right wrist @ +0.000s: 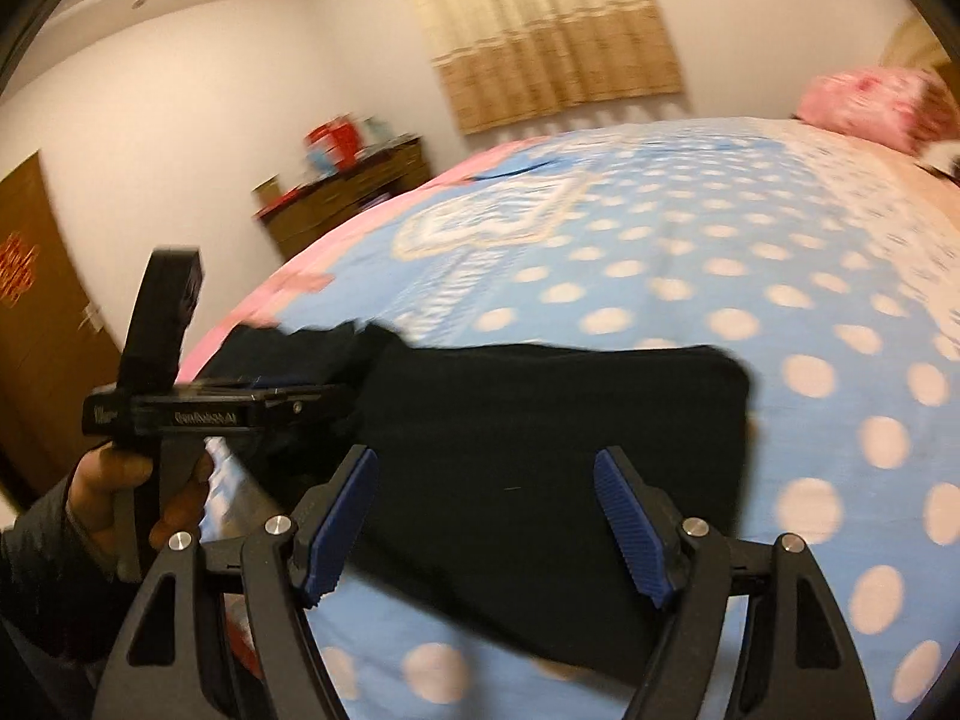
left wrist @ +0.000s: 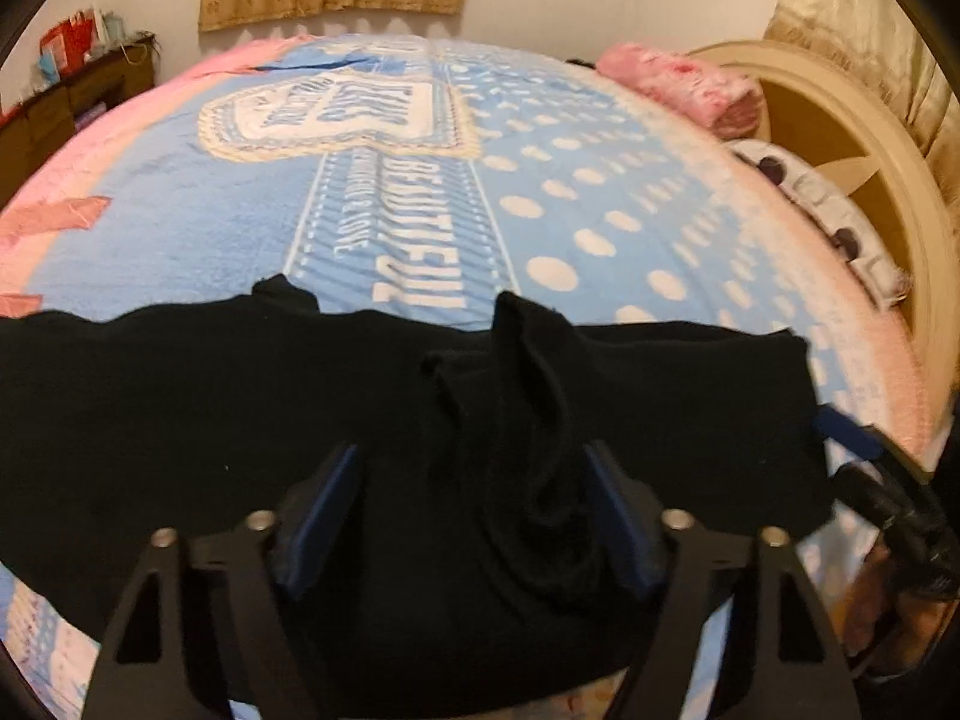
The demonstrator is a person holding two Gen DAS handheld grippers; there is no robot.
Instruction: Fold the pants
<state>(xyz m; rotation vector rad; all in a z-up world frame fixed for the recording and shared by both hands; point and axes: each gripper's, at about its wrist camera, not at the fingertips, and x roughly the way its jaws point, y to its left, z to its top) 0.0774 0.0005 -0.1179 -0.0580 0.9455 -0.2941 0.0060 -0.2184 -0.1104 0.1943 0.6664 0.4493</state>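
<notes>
Both hand-held grippers are positioned over the black pants (left wrist: 240,420), which are laid flat across the near part of the bed (left wrist: 180,228) on a blue polka-dot blanket (right wrist: 660,276). On the left hand-held gripper (left wrist: 474,516), the blue pads (left wrist: 324,516) are set wide apart; a raised ridge of dark fabric stands between them, and pad contact with the cloth cannot be determined. On the right hand-held gripper (right wrist: 486,516), the jaws are likewise spread wide over the folded end of the pants (right wrist: 540,420), with no cloth clamped. In the right wrist view, the left hand-held gripper (right wrist: 324,402) is seen at the far left, held in a hand (right wrist: 120,492). A pink pillow (left wrist: 678,90) is located by the headboard (left wrist: 840,138).
</notes>
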